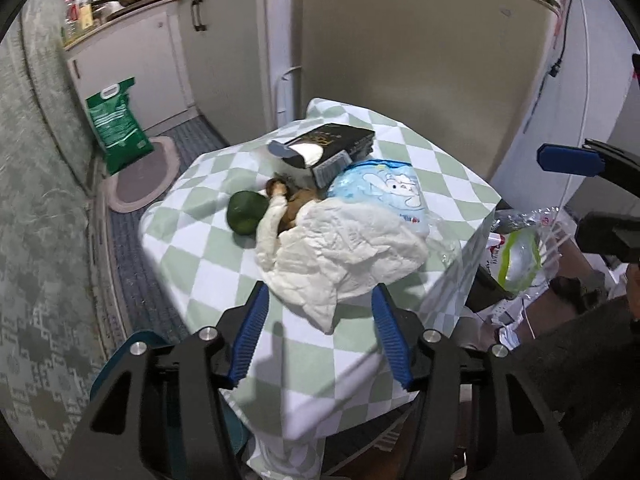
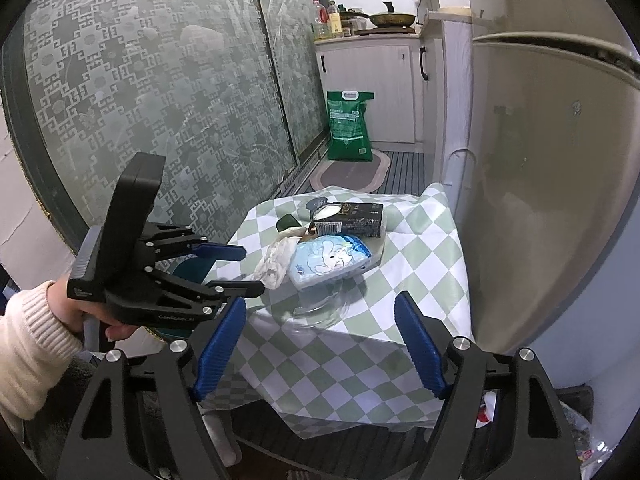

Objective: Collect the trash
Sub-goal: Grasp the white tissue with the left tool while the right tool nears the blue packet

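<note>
A small table with a green-and-white checked cloth [image 1: 208,264] holds trash: a crumpled white tissue [image 1: 344,256], a blue rabbit-print tissue pack [image 1: 384,196], a black carton with a torn white opening [image 1: 332,148], a green round fruit [image 1: 246,212] and brown scraps [image 1: 296,204]. My left gripper [image 1: 320,300] is open, its fingertips at either side of the tissue's near edge. My right gripper [image 2: 320,312] is open and empty over the table's near edge; clear plastic [image 2: 320,312] lies in front of it. The left gripper also shows in the right wrist view [image 2: 252,270].
A trash bag with plastic wrappers [image 1: 516,256] sits to the right of the table. A fridge [image 1: 400,60] stands behind it. A green sack [image 1: 116,124] and an oval mat [image 1: 144,176] are on the floor. A patterned glass door [image 2: 140,100] runs along the left.
</note>
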